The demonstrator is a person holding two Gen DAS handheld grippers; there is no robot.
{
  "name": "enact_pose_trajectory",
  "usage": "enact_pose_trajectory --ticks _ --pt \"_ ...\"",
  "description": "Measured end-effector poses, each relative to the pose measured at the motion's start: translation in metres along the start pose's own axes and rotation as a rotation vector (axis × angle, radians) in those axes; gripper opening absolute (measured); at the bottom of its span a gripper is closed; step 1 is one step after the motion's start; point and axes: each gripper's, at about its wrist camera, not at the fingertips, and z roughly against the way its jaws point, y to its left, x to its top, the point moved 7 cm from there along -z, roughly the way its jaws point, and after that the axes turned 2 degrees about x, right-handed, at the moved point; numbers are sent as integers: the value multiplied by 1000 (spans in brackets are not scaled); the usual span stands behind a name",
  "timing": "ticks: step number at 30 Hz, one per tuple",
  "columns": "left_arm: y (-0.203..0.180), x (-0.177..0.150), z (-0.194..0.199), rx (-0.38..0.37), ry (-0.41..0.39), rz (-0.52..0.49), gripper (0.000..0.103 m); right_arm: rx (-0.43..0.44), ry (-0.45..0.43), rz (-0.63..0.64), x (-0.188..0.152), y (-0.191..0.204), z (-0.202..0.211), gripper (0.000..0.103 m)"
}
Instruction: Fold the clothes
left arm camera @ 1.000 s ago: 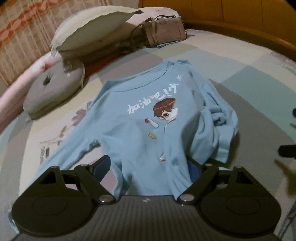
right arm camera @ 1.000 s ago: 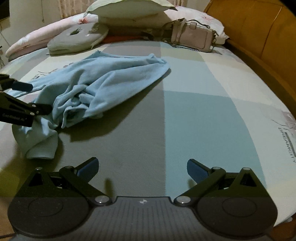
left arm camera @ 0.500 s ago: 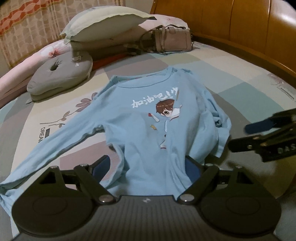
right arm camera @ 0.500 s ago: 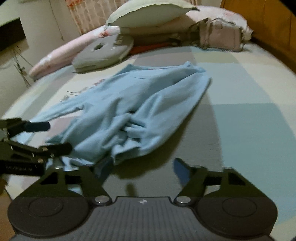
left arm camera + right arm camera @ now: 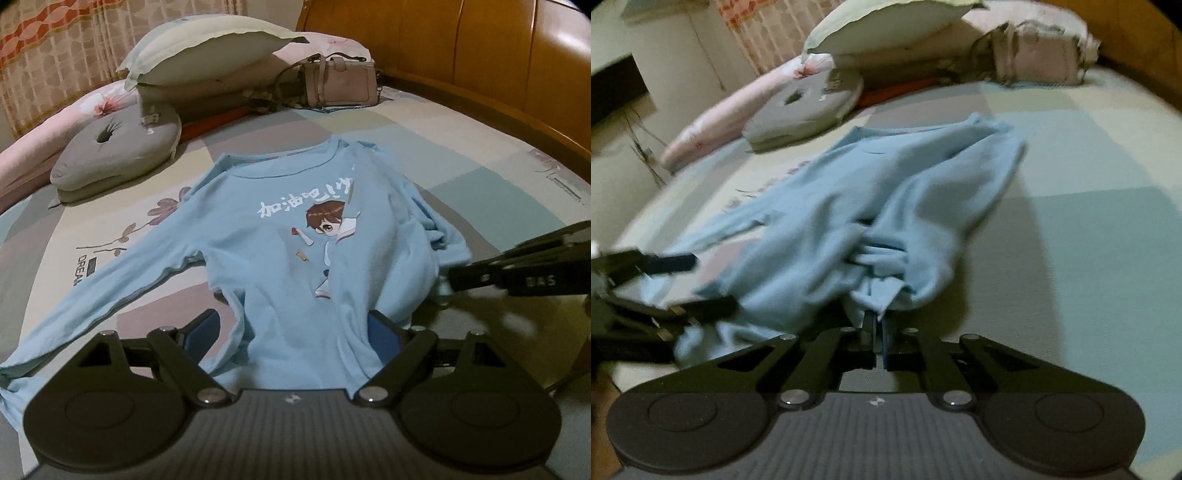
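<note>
One shirt [image 5: 295,258] on bed [image 5: 480,155], unfolded; right gripper [image 5: 879,325] clamped on bunched sleeve, left gripper [image 5: 295,332] apart over hem.

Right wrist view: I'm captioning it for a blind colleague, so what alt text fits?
The right tongs are shut on a bunched edge of a light blue long-sleeved shirt lying rumpled on a patchwork bedsheet. The left tongs stand open at the left; pillows blur behind.
</note>
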Motion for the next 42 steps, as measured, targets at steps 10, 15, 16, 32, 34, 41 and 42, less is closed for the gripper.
enact_pose_trajectory --ticks 10,15,16,32,34,41,42 --pt "-19 5 4 -15 -4 -34 86 -361 15 28 -6 -106 54 5" --pt "-24 9 7 -9 -11 -46 86 -471 8 2 0 -152 72 5" --pt "-24 10 7 -6 -11 -46 86 -478 -1 -5 1 -156 76 5" --pt "-31 15 11 -5 -19 -60 86 -741 -174 -6 54 -216 181 5" --pt "-32 15 12 -9 -22 -64 86 -756 -159 -25 50 -226 184 5" --pt "-34 19 19 -19 -37 -73 86 -786 -60 -106 25 -264 176 6" --pt "-34 20 20 -17 -39 -74 86 -799 -48 -114 23 -271 176 5"
